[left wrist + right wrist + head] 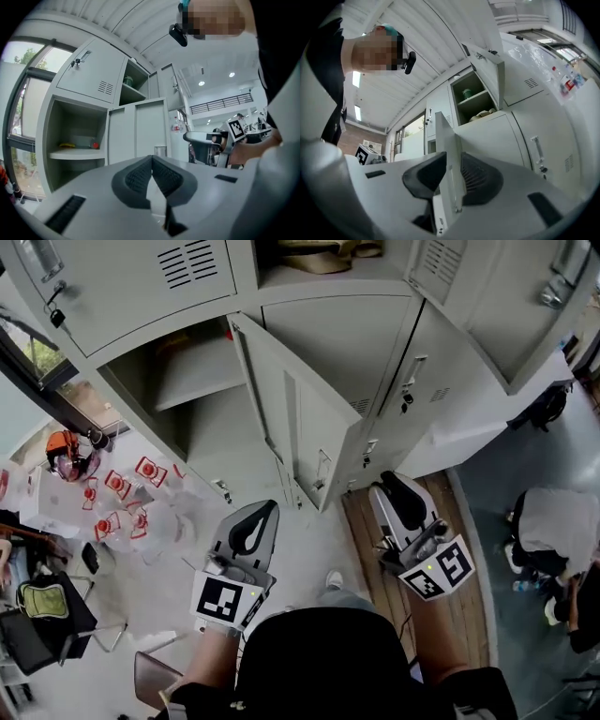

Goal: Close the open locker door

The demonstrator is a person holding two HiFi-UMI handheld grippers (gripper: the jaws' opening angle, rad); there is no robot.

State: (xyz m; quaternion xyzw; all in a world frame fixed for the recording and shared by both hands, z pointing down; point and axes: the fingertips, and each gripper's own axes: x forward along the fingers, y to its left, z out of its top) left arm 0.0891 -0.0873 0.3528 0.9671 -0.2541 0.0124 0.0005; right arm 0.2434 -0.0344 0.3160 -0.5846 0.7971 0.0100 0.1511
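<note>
The lockers [323, 348] fill the wall ahead of me, grey steel, most of them shut. One door [305, 423] stands out from them towards me. Its long axis is upright, its hinged side is at the right of the bare compartment [202, 423], and its free edge points my way. To close it, I judge it has to swing left over that opening.

My right tongs [394, 486] hang near the free edge on the door's right side, which I reckon is the side a push must come from. In the right gripper view the jaws stand apart and the door shows edge-on straight through the gap. I cannot tell whether the edge sits between the pads or just beyond them. Nothing is clamped. My left tongs [270, 510] are low, near the door's foot on the compartment side, with the jaws together at the tips and nothing in them. From there they would only be in the door's way.

The floor [309, 549] is pale under the door, and a wooden strip [370, 549] runs under my right tongs. A window [37, 357] lies to the left, with red-marked packets [117, 486] below it. On the shelf [70, 153] lie a yellow thing [67, 145] and a red one [95, 145], well back from the door's path.
</note>
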